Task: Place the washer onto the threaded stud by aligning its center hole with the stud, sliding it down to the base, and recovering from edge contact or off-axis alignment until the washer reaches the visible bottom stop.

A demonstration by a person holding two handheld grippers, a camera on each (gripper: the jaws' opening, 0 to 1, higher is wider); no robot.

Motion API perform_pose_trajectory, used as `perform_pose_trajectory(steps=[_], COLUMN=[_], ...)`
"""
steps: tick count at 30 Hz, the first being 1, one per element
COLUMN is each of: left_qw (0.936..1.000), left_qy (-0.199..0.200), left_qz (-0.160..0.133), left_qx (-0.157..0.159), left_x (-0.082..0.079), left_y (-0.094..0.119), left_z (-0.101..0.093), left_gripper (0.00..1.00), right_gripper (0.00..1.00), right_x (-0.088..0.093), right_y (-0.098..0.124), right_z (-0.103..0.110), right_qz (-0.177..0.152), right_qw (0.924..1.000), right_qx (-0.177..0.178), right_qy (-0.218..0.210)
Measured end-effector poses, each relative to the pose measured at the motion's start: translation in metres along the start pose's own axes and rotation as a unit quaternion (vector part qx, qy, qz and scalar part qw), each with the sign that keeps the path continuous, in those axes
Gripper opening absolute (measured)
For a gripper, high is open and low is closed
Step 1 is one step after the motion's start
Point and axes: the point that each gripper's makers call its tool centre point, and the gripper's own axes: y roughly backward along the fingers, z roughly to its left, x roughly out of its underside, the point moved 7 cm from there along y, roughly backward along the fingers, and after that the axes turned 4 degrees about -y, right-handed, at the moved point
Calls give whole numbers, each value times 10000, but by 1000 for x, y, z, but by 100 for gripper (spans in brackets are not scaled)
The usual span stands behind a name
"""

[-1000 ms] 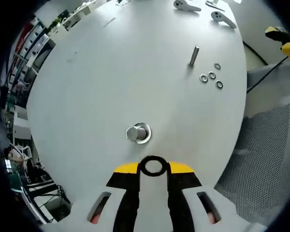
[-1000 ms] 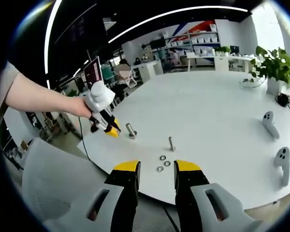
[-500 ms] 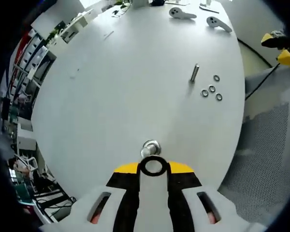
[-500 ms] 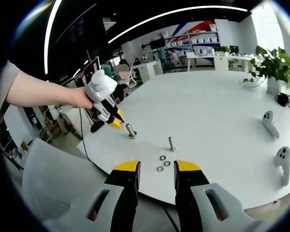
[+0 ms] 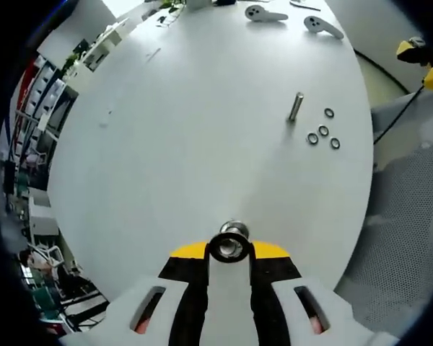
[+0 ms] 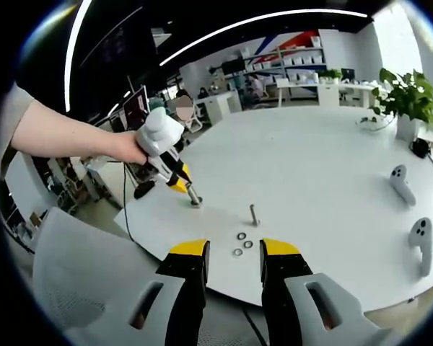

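A black washer [image 5: 212, 247] sits pinched between the yellow tips of my left gripper [image 5: 229, 249], which is shut on it. The threaded stud [image 5: 235, 229] on its round metal base stands directly behind the washer, and its top shows through the washer's hole. In the right gripper view a hand holds the left gripper [image 6: 179, 179] tilted down over that stud [image 6: 193, 196] near the table's edge. Whether washer and stud touch is unclear. My right gripper [image 6: 234, 252] hangs open off the table's edge with nothing between its fingers.
A second upright stud [image 5: 296, 107] stands on the round white table [image 5: 202, 108] with several loose washers [image 5: 323, 131] beside it. Two white controllers [image 5: 263, 13] lie at the far side. A mesh chair [image 6: 79, 267] stands beside the table and a plant [image 6: 411, 97] sits at its far edge.
My left gripper has carried the washer forward until the stud lines up behind its hole. The right gripper has stayed in place.
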Motion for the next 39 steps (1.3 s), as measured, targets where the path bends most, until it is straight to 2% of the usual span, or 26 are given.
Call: perform_pose_trajectory(steps=[7, 15, 25, 30, 31, 32, 33, 34, 39], left_qw=[9999, 9996, 9993, 9994, 9996, 9991, 9995, 9993, 9993], left_qy=[-83, -206, -108, -37, 7, 204, 10, -77, 43], left_qz=[88, 194, 294, 257, 49, -2, 202, 256, 132], left_qx=[55, 76, 205, 220, 290, 377, 256, 279, 361], left_x=[0, 0, 3, -1, -7, -9, -7, -6, -4], left_y=[-5, -20, -41, -46, -46, -49, -49, -49, -46], left_z=[0, -3, -2, -3, -4, -7, -2, -5, -4], left_gripper=[19, 19, 19, 17, 12, 12, 12, 12, 13], right_gripper=[30, 30, 29, 28, 28, 28, 28, 28, 28], right_x=[0, 1, 2, 2, 2, 2, 2, 2, 2], right_y=[0, 0, 0, 0, 0, 0, 0, 0, 0], right_z=[0, -1, -2, -2, -2, -2, -2, -2, -3], right_qz=[-3, 15, 62, 76, 81, 82, 91, 97, 91], right_qw=[10000, 10000, 10000, 9999, 9999, 9999, 9999, 9999, 9999], right_qx=[8, 33, 54, 65, 65, 63, 61, 60, 67], right_qy=[-14, -36, -37, -42, -40, -39, -43, -43, -51])
